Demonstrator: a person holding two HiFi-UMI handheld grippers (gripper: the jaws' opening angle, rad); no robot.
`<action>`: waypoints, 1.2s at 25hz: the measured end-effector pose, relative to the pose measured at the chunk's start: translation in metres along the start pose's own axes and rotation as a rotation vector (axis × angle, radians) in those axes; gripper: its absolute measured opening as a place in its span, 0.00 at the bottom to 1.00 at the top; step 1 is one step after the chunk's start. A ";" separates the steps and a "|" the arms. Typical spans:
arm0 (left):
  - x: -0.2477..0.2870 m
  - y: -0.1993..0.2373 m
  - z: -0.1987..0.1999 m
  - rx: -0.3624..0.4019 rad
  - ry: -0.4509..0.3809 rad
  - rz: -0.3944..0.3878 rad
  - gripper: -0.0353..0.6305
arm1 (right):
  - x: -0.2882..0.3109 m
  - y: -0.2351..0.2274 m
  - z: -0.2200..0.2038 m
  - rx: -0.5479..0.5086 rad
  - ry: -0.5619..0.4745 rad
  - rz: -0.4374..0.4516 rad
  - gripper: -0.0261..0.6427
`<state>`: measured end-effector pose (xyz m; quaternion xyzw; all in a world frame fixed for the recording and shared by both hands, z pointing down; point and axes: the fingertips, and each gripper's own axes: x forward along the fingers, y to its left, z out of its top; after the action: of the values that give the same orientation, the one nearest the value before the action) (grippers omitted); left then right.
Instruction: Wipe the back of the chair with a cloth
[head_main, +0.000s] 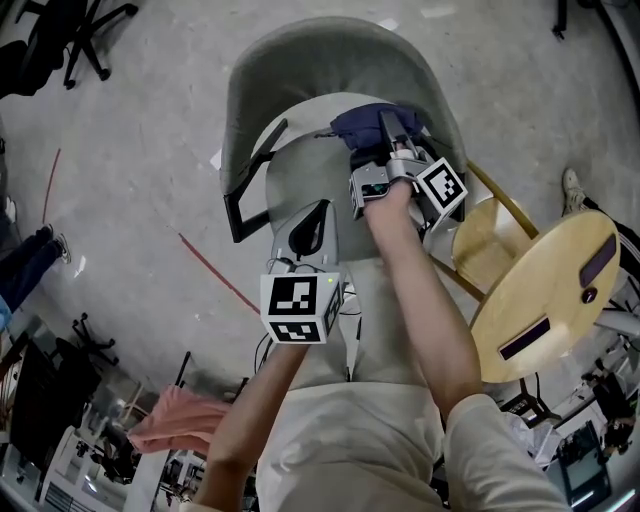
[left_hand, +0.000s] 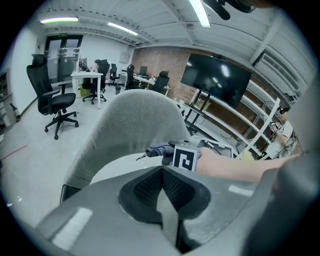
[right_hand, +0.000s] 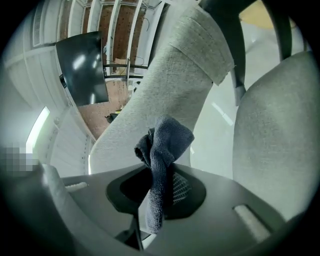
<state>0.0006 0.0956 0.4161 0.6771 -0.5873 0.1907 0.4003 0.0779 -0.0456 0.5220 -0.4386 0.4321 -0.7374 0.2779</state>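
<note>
Cloth (right_hand: 161, 145), dark blue, sits clamped between the right gripper's (right_hand: 159, 192) jaws, bunched just ahead, chair back (right_hand: 165, 85) beyond. Left gripper's (left_hand: 162, 175) jaws are pressed together, empty.

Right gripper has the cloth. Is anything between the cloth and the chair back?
Nothing visible does. The right gripper is shut on the blue cloth, which faces the grey chair back with only open air between. The left gripper, shut and empty, hangs back, clear of that path.

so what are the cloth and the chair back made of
The cloth looks like dark blue microfibre or terry: fuzzy nap, limp folds. The chair back seems to be light grey woven upholstery fabric, matte, with a visible weave and a seamed edge.
</note>
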 end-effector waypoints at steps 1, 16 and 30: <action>0.001 0.000 0.000 0.001 0.002 0.001 0.05 | 0.002 -0.007 0.004 -0.002 0.000 -0.013 0.16; 0.009 0.006 -0.011 -0.007 0.025 0.013 0.05 | 0.025 -0.067 0.035 -0.009 -0.049 -0.114 0.16; 0.013 0.019 0.005 -0.026 0.010 0.024 0.05 | 0.045 -0.054 0.041 0.060 -0.117 -0.079 0.16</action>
<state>-0.0152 0.0839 0.4288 0.6638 -0.5959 0.1911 0.4096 0.0916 -0.0717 0.5982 -0.4891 0.3755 -0.7333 0.2864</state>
